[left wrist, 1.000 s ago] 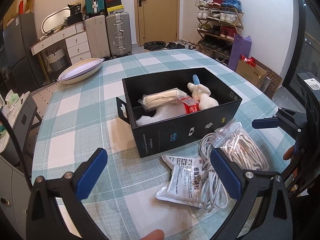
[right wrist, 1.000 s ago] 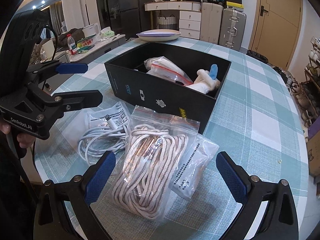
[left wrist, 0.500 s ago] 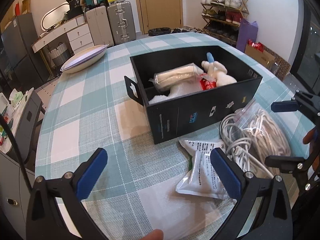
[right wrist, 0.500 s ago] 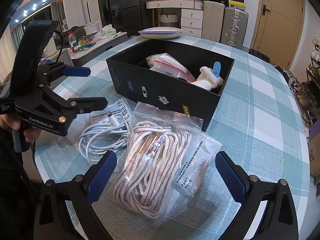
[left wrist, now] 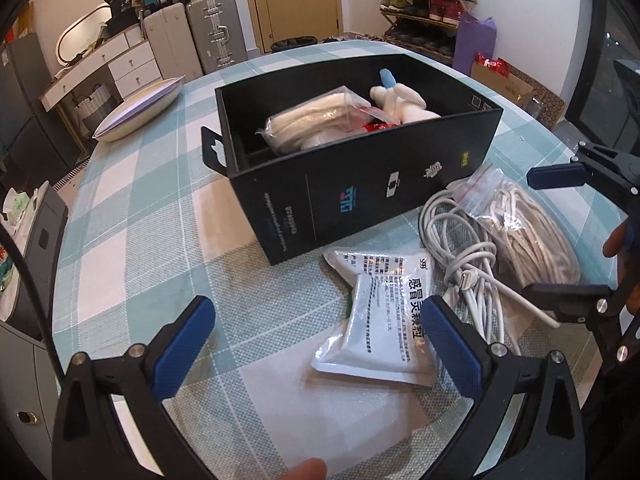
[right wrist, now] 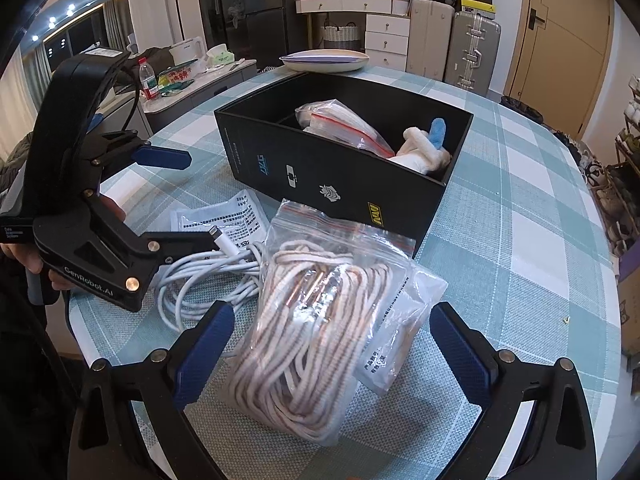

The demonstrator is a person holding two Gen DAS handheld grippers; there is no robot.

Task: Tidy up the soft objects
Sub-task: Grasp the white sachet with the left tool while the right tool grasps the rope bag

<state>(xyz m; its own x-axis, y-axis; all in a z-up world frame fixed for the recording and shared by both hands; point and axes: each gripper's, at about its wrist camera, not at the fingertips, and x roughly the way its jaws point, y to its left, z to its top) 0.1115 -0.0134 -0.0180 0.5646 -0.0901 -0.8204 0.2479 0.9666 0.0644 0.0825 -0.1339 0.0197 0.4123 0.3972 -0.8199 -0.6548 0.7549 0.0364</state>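
left claw agape over sachet | right claw agape, straddling rope bag

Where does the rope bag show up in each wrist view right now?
Left wrist: rope bag at right edge, beside the white cable, right of the black box.
Right wrist: rope bag at lower centre, between the open fingers.
Shared landmark: the black box, directly behind the bag.

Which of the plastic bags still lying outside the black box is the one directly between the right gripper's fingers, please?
The zip bag of coiled rope sits between the open right gripper; the white sachet lies in front of the left gripper.
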